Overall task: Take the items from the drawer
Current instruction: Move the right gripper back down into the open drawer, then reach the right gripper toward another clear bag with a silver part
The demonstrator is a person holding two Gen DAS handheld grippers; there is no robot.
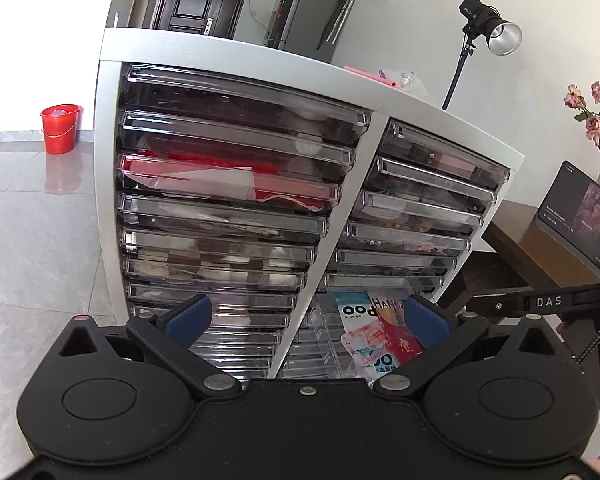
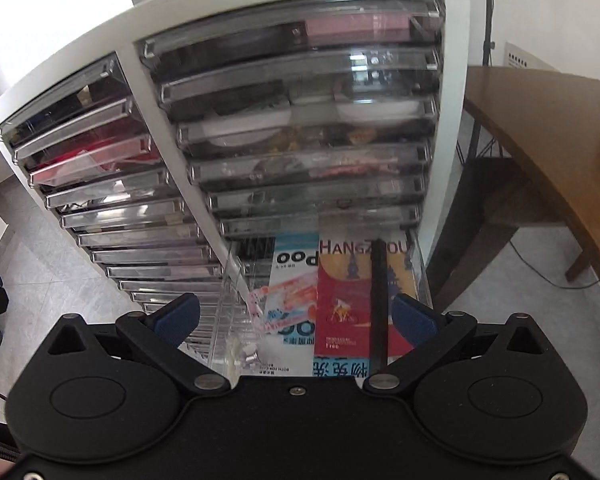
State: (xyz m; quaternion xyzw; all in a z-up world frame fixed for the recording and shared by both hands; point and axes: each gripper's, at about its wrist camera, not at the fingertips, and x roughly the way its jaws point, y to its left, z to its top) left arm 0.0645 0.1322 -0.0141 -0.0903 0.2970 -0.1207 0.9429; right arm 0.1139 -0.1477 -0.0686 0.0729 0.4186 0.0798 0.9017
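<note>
Grey tiled floor (image 1: 40,220) fills the left of the left wrist view, with a red bucket (image 1: 60,128) at upper left and a white cabinet (image 1: 236,52) of clear plastic drawers mid frame. 2 columns of drawers; all look shut except 1 low in the right column, the open drawer (image 2: 236,300), pulled out toward me. Studio lamp (image 1: 496,28) upper right, wooden table (image 2: 540,128) at right edge.

My left gripper (image 1: 306,320) sits at lower centre of its view, jaws wide, nothing between them, hovering in front of the left column and the drawer's left wall. My right gripper (image 2: 296,318) is right over the drawer, jaws wide too, empty.

Task items lie flat inside: a blue-and-white booklet (image 2: 294,258) at left, a pink patterned card (image 2: 284,300) on top of it, a red Hangzhou leaflet (image 2: 340,304) at right, a black pen (image 2: 378,304) lying lengthwise on the leaflet, just beside my right pad (image 2: 414,318).

Step in hand, my guess: pick the first item with the right. Pen looks easiest, it stands proud of the paper. I'd shift right so the pen sits between the pads, drop straight down, close across its width. Flat sheets would be hard to pinch; likely need an edge against the drawer wall. Clear walls are hard to judge, so go slow to avoid clipping them.
</note>
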